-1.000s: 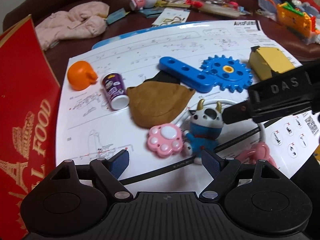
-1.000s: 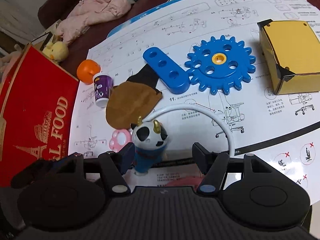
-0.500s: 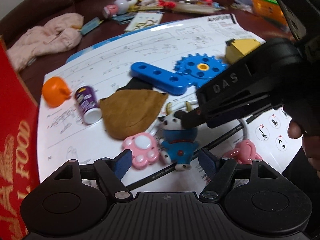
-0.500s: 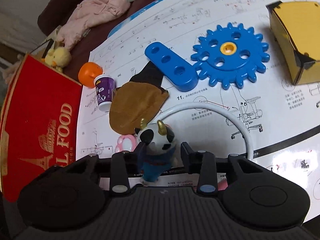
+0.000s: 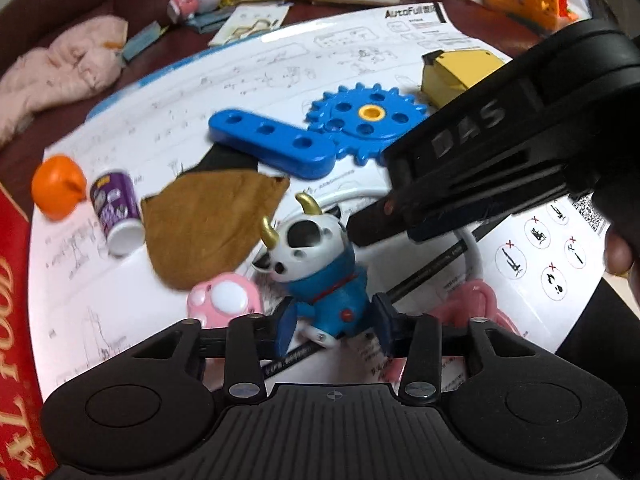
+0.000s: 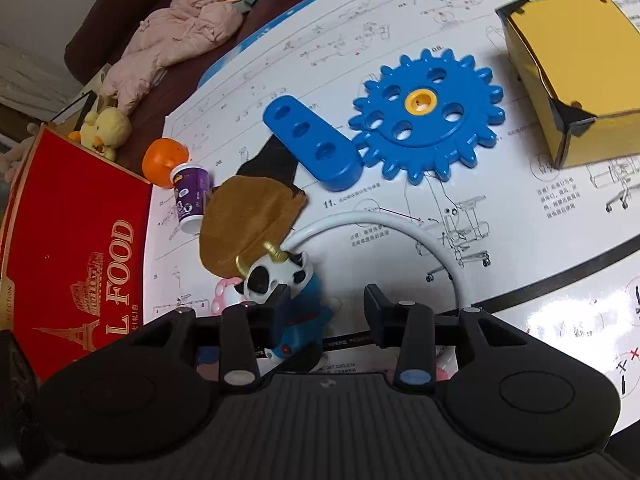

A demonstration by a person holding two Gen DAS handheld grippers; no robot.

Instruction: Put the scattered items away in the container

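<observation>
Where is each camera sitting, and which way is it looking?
Left wrist: rides on the left claw, looking forward and down at the toys. Its fingers, just closing, grip the cow toy. The right claw and a hand show.
Right wrist: rides on the right claw, looking down at the paper sheet. Its fingers, just reopening slightly, have the cow toy between them.
Shared: cow toy, blue gear, red box.

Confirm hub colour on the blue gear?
Yellow hub in the blue gear; clearest in the right wrist view.
</observation>
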